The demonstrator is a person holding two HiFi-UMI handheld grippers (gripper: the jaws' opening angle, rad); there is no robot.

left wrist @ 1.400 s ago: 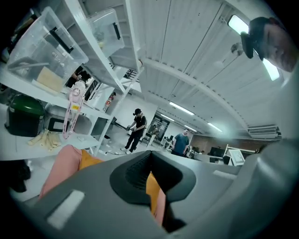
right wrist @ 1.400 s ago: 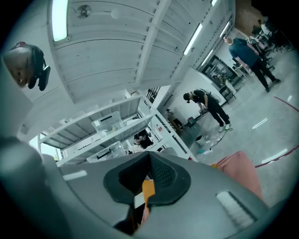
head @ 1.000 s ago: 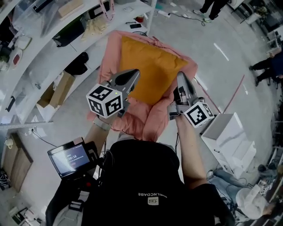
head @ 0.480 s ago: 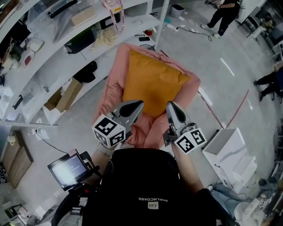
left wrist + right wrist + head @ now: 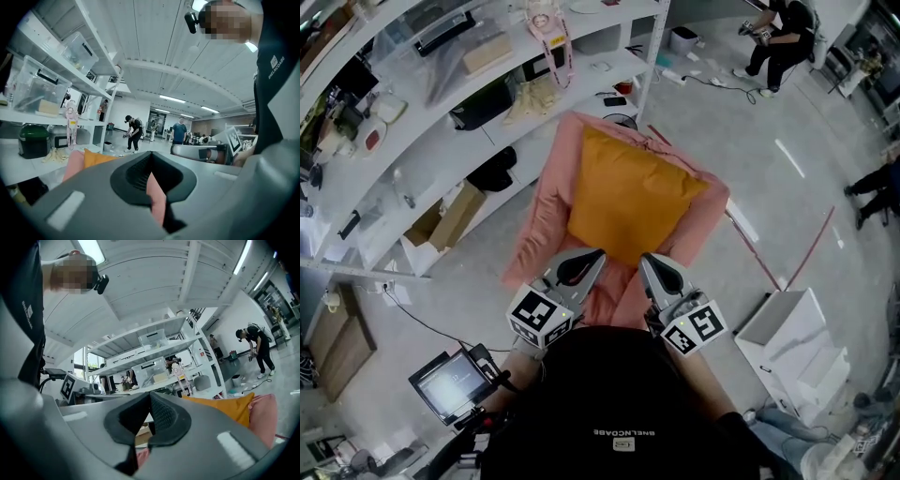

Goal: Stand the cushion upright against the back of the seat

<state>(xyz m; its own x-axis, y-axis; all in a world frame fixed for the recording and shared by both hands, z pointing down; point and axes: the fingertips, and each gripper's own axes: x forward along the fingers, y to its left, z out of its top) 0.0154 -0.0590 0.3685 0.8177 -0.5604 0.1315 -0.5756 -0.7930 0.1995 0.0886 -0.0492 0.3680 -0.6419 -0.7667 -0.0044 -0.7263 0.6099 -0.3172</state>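
Cushion: orange cushion (image 5: pixel 623 202) on pink seat (image 5: pixel 546 192), apparently leaning on seat's back.
Left gripper (image 5: pixel 592 255): clenched, empty, at seat's front edge.
Right gripper (image 5: pixel 645 259): same.
Tip: probably check lean; press top corners rearward.

White shelving (image 5: pixel 422 155) stands at my left on a grey floor (image 5: pixel 787 202). A white cabinet (image 5: pixel 783 339) sits at my right. Strip lights (image 5: pixel 171 99) line the ceiling (image 5: pixel 154 47) overhead.
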